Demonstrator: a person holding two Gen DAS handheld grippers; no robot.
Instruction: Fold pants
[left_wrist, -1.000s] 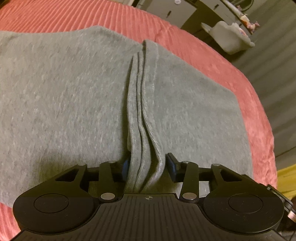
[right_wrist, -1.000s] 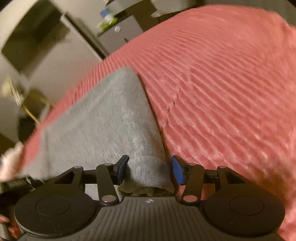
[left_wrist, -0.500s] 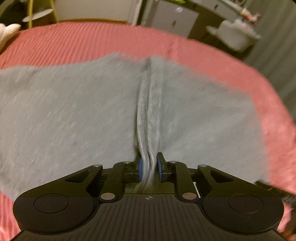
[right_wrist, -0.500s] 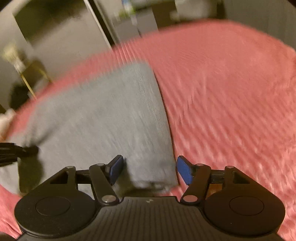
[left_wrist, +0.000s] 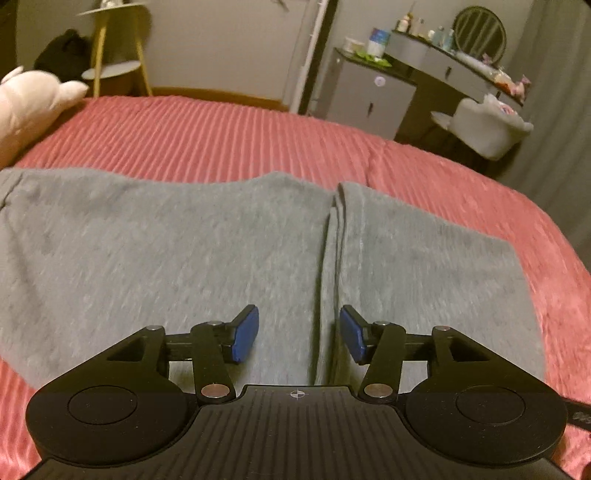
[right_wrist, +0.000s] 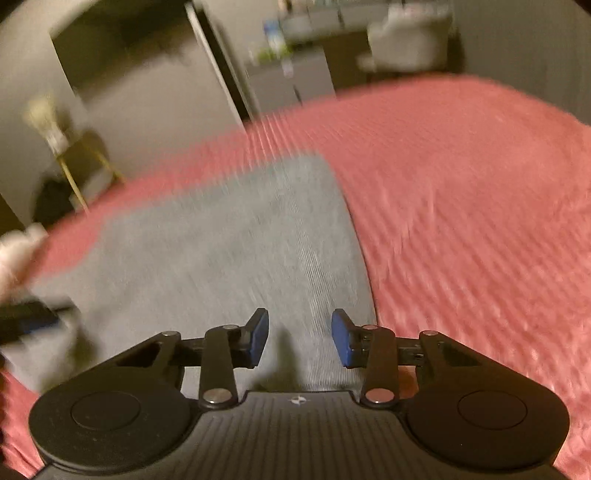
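Grey pants (left_wrist: 166, 251) lie folded flat on a pink ribbed bedspread (left_wrist: 221, 129). A raised fold ridge (left_wrist: 328, 258) runs away from me. My left gripper (left_wrist: 298, 332) hovers just above the cloth with its jaws opening. The ridge's near end lies below the gap and the blue pads (left_wrist: 245, 334) do not touch it. In the blurred right wrist view, my right gripper (right_wrist: 300, 336) hangs over the right edge of the pants (right_wrist: 229, 251). Its jaws are closing with nothing pinched between them. The bedspread (right_wrist: 461, 203) stretches to the right.
A white plush toy (left_wrist: 29, 103) sits at the bed's far left corner. Behind the bed stand a yellow-legged side table (left_wrist: 114, 66), a grey cabinet (left_wrist: 369, 96) and a pale chair (left_wrist: 487, 129). A dark blurred shape (right_wrist: 26, 321) shows at the right view's left edge.
The left gripper pinched the fold ridge, then let it go, opened and rose. The right gripper lifted off the folded edge, and its jaws widened, then narrowed.
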